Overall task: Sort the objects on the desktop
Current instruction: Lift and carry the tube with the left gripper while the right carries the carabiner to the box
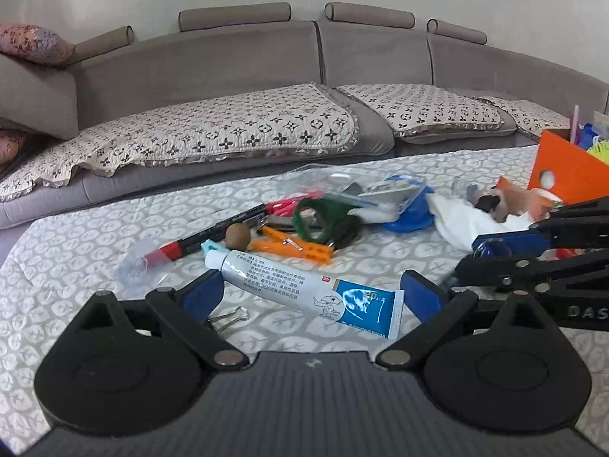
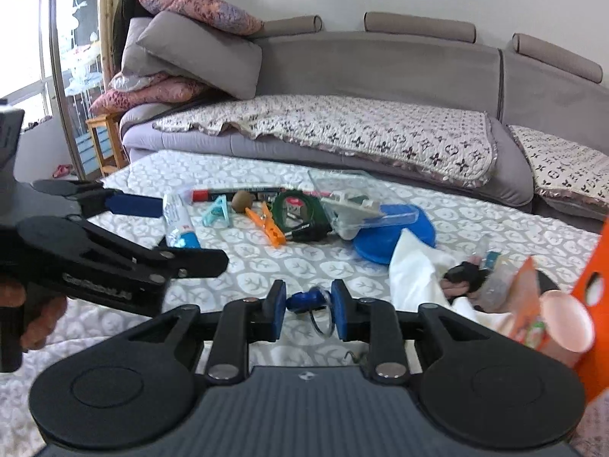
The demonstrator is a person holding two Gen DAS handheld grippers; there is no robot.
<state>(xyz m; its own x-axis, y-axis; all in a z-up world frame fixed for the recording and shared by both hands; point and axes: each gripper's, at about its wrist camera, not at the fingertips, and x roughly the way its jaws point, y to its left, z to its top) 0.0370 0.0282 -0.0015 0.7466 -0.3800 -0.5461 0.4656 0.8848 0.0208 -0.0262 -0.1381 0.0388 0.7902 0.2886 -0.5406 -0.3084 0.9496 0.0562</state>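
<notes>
Clamping a small blue clip [image 2: 304, 301] with a metal ring, right gripper [image 2: 308, 306] is narrow; only left view shows left gripper [image 1: 312, 297] wide, empty over the tube [image 1: 304, 285].

A grey sofa [image 1: 236, 61] behind — patterned seat covers [image 1: 213, 129], stacked cushions [image 2: 190, 49] and a window [image 2: 34, 38] beyond.

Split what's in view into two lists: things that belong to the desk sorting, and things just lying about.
Belongs to the sorting:
- small blue keyring item, pinched in the right tongs
- ointment tube between the open left tongs
- orange clothespin
- red-and-black marker
- binder clip
- orange box

Just lying about:
- sofa
- pillows
</notes>
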